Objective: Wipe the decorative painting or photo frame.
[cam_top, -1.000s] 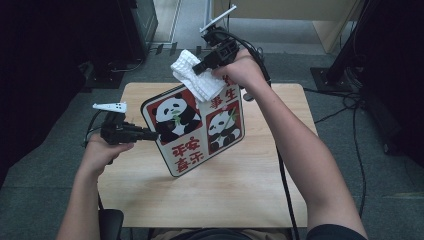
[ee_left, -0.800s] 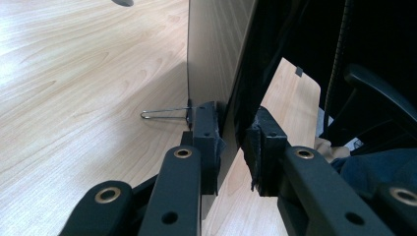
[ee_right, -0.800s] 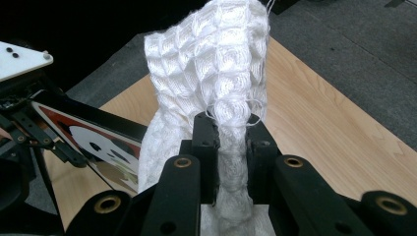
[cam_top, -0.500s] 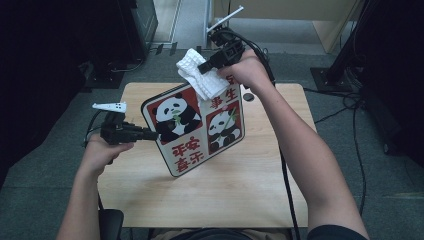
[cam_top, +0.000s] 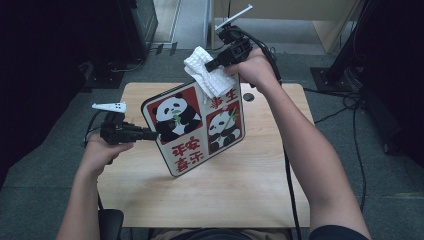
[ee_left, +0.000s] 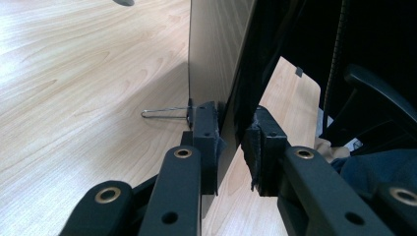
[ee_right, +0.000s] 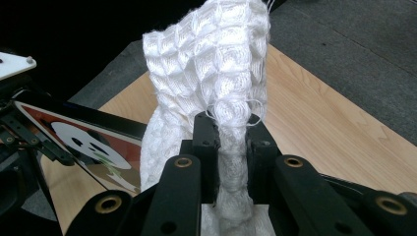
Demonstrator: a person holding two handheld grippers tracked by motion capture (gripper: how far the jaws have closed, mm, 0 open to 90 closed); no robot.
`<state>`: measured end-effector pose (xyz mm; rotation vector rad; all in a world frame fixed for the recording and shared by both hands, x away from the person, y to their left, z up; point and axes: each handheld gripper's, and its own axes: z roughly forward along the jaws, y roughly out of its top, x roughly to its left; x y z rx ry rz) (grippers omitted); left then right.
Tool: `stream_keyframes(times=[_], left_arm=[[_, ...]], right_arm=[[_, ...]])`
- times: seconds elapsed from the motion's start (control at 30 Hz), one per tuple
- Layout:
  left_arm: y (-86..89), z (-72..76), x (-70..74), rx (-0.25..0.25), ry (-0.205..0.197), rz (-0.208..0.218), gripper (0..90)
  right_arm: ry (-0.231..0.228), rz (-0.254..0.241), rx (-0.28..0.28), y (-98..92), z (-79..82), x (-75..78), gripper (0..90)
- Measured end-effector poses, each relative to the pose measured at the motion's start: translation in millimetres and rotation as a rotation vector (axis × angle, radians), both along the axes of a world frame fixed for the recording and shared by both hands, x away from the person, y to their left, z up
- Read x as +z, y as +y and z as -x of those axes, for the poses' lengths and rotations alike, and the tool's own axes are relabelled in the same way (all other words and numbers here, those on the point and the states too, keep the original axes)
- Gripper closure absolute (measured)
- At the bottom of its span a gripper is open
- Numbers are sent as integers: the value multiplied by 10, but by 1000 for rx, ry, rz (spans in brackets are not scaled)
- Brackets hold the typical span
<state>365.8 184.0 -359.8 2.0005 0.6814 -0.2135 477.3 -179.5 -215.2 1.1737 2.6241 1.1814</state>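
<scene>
Centre of the high view: table [cam_top: 235, 195], bearing panda board [cam_top: 197, 127] propped on its lower edge, left gripper [cam_top: 150, 134] clamped on its left rim as a steady, right gripper [cam_top: 212, 64] pinching white cloth [cam_top: 207, 77] against its top edge for wiping.

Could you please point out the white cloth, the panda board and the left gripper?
white cloth [ee_right: 216, 64], right gripper view, on its waffle weave.
panda board [cam_top: 172, 114], high view, on the upper left panda.
left gripper [ee_left: 231, 145], left gripper view, between its tips at the board's edge.
</scene>
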Motion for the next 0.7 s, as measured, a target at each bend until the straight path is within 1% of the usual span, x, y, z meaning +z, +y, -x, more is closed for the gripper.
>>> stream_keyframes(times=[0.3,0.37,0.43,0.53,0.7], left_arm=[[8,-4,-4,3,-1,1,767],[11,-5,-5,5,0,2,766],[14,-4,-7,4,0,0,766],[18,-5,-6,3,0,-1,766],[19,-6,-5,3,0,-2,766]], right_arm=[[6,0,-16,-111,-17,2,800],[14,0,-22,-133,-17,11,800],[5,-3,-31,-156,-21,22,798],[8,-9,-40,-188,-32,28,799],[-12,8,-67,-253,-51,46,794]])
